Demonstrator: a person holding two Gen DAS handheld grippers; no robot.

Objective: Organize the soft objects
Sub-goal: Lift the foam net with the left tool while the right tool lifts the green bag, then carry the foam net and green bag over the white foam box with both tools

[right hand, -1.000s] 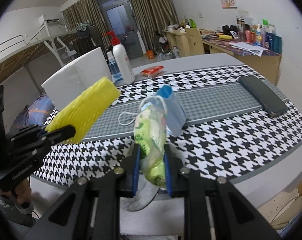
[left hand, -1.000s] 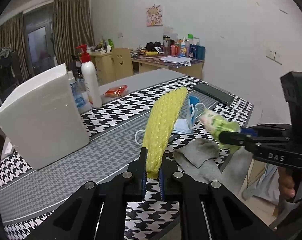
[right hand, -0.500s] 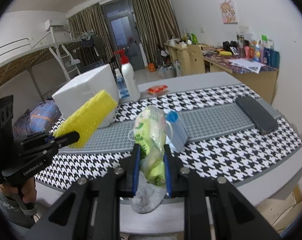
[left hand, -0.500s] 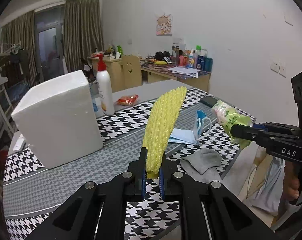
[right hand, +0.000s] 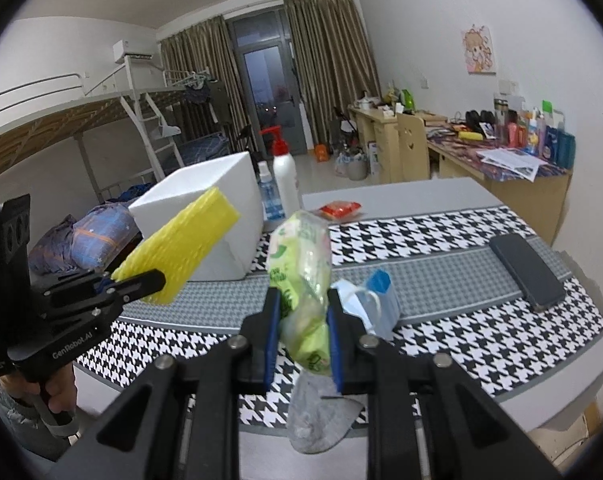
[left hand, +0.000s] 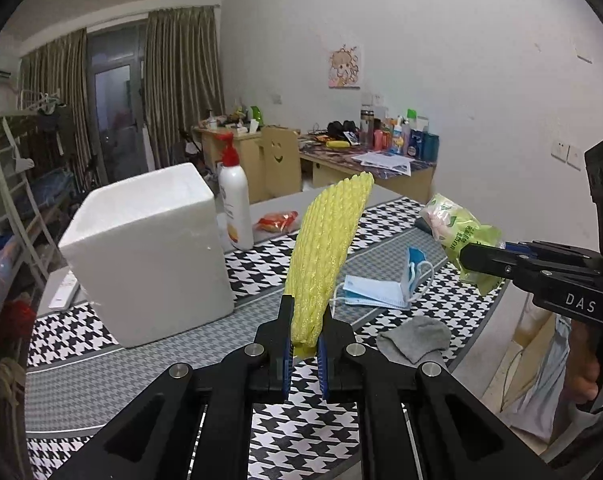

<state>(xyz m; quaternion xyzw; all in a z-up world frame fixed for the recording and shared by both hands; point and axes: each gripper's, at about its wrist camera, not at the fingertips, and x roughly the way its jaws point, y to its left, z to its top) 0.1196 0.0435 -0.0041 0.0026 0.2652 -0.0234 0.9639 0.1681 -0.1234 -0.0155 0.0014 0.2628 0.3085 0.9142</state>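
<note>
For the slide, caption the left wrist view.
Left gripper clamps a yellow foam net above the houndstooth table; right gripper holds a green packet.

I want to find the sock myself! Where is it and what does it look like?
Find the big white foam box on the checkered table. Nearer the table's front edge, past the blue face mask, lies the sock: a crumpled grey one, the only grey cloth there.

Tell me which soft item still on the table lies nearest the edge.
The crumpled grey sock, lying at the houndstooth cloth's near edge; the folded blue face mask sits farther in, beside the grey stripe.
</note>
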